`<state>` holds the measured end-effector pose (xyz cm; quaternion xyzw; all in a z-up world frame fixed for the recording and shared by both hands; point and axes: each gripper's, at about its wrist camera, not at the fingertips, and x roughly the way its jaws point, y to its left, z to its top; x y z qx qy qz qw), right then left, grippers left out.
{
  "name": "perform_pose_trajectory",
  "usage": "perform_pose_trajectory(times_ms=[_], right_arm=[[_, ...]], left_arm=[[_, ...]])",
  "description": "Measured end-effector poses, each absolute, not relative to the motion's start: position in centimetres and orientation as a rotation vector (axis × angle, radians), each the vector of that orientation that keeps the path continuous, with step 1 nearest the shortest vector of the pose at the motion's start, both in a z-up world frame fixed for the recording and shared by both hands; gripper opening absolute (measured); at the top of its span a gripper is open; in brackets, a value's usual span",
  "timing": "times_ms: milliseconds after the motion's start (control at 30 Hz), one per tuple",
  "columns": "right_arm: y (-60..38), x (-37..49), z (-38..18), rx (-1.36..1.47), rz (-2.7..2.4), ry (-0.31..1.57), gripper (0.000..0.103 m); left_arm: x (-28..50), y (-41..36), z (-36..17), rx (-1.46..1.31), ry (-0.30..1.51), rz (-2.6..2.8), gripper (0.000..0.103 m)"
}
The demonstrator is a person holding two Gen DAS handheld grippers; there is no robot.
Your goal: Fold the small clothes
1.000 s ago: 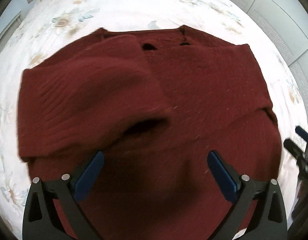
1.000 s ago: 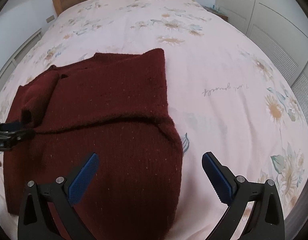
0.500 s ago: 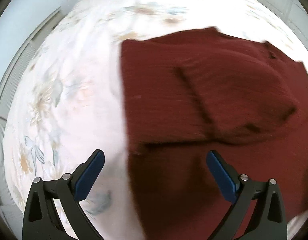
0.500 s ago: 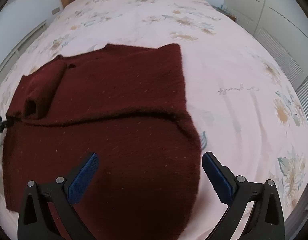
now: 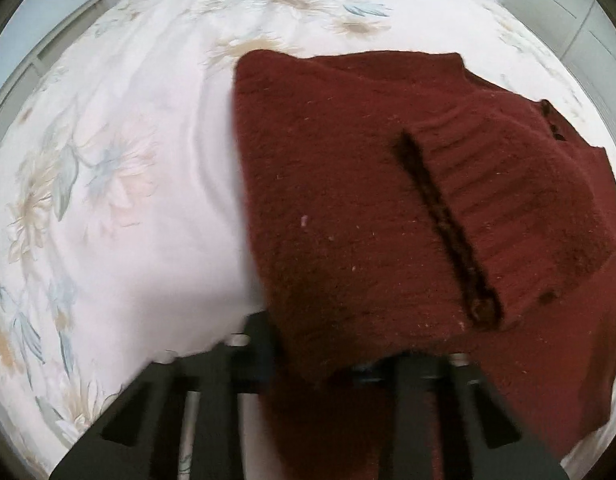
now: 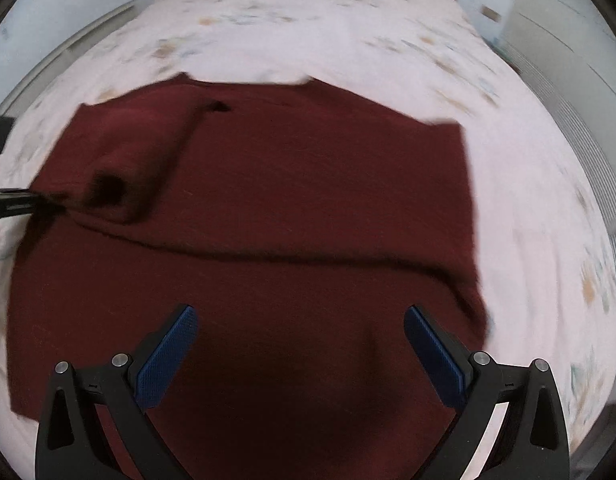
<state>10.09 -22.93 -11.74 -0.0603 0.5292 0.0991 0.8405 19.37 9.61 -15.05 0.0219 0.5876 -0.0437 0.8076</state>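
Left claw (image 5: 332, 364), newly closed, sweater-hidden (image 5: 368, 200)

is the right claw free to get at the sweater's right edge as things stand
Probably yes. The right claw is open and empty above the sweater, and the right edge lies bare on the bed. The left claw grips the far side.
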Motion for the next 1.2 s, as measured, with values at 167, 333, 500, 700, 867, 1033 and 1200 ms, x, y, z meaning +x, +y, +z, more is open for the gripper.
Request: perform_pose_trajectory(times_ms=[167, 333, 500, 700, 867, 1033, 1200], right_arm=[[-16.7, 12.5, -9.1, -0.196, 0.320, 1.054, 0.103], [-10.5, 15.6, -7.7, -0.216, 0.417, 1.040, 0.103], [-5.3, 17.2, -8.9, -0.230, 0.488, 1.090, 0.103], [-1.4, 16.8, -11.3, -0.221, 0.542, 1.140, 0.102], [-0.8, 17.4, -13.6, -0.228, 0.522, 1.181, 0.089], [-1.9, 17.2, -13.1, -0.289, 0.487, 1.138, 0.027], [-5.0, 17.8, -11.5, -0.195, 0.512, 1.137, 0.019]], left_arm=[[19.9, 10.7, -14.1, 0.004, 1.244, -0.096, 0.011], [19.9, 11.9, -14.8, -0.027, 1.244, -0.114, 0.012], [19.5, 10.4, -14.8, 0.004, 1.233, -0.102, 0.012], [18.0, 10.3, -14.8, 0.029, 1.232, -0.107, 0.012], [17.1, 8.1, -15.1, 0.036, 1.229, -0.106, 0.012], [17.2, 7.4, -14.7, 0.031, 1.229, -0.108, 0.013], [17.3, 7.2, -14.6, 0.026, 1.232, -0.109, 0.013]])
